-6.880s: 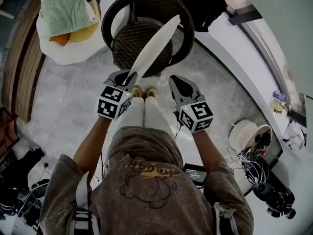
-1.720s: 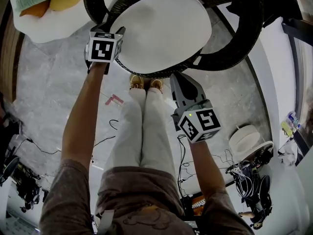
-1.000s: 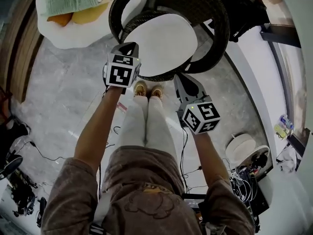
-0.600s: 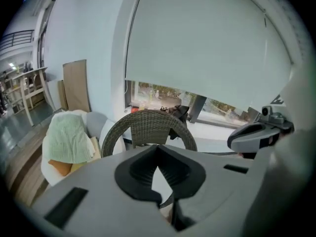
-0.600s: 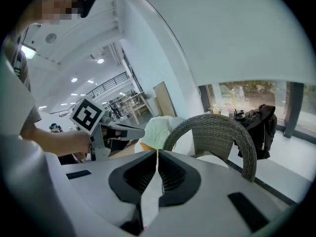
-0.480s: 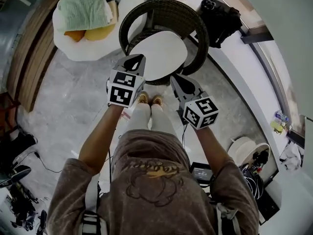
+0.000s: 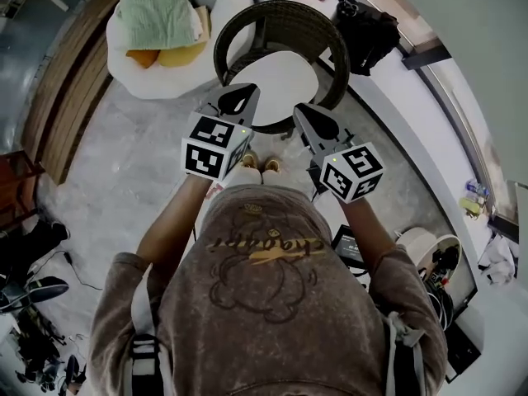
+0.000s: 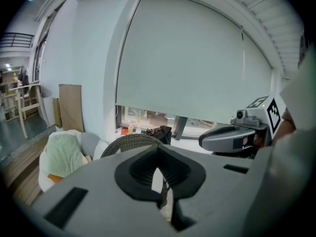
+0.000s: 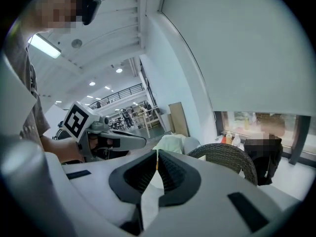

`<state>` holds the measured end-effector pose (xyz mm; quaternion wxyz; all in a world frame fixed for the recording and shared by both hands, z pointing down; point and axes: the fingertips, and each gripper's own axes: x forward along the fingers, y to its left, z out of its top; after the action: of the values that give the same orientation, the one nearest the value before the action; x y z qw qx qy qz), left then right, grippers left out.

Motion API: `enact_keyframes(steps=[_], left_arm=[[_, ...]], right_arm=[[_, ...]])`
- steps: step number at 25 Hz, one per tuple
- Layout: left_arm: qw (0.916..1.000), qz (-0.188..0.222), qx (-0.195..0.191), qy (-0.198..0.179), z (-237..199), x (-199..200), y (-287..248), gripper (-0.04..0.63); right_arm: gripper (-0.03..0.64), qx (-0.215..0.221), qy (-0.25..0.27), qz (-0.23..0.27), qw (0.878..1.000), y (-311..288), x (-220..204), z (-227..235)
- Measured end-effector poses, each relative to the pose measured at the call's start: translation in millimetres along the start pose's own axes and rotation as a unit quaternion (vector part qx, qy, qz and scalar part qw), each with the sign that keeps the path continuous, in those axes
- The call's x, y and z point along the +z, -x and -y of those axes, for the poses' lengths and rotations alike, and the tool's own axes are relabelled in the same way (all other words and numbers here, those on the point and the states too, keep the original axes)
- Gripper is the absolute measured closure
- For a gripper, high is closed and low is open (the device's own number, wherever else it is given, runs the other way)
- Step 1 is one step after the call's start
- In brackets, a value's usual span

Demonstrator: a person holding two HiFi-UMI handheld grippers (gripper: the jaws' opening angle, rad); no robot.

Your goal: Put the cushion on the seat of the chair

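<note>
Jaws on left gripper (image 7: 237, 98) & right gripper (image 7: 313, 121) both pressed together, empty. Cushion (image 7: 285, 89) lies on chair (image 7: 247, 35) seat, task prob. done. Only risk: it's loose, a knock could slide it off.

Nothing legible: cursive print on sweatshirt (image 7: 272, 304) too warped to read; only square code markers on cubes of left gripper (image 7: 241, 94) and right gripper (image 7: 307, 114).

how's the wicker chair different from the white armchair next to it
The wicker chair is dark and woven; the white armchair is pale and padded. The wicker chair holds one flat white cushion; the armchair is piled with a green blanket and a yellow pillow. Both have rounded backs.
</note>
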<state>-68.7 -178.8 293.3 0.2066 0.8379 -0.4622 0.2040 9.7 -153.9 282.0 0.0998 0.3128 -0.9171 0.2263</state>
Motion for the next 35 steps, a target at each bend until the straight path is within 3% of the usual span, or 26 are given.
enact_keyframes(steps=[6, 15, 28, 35], left_arm=[[0.9992, 0.024, -0.023, -0.021, 21.4, 12.2, 33.5, 0.589], [0.9965, 0.052, -0.062, -0.02, 33.4, 16.2, 55.7, 0.589], [0.9956, 0.047, -0.082, -0.003, 41.5, 1.1, 55.1, 0.589], [0.996, 0.034, -0.082, -0.002, 49.5, -1.4, 45.0, 0.589]], right_arm=[[0.592, 0.017, 0.022, 0.037, 0.999, 21.3, 24.3, -22.6], [0.592, 0.071, 0.062, 0.078, 0.992, 30.1, 48.8, -55.3], [0.592, 0.124, 0.079, 0.063, 0.987, 38.2, 44.8, -66.7], [0.592, 0.128, 0.072, 0.053, 0.988, 45.0, 44.1, -49.2]])
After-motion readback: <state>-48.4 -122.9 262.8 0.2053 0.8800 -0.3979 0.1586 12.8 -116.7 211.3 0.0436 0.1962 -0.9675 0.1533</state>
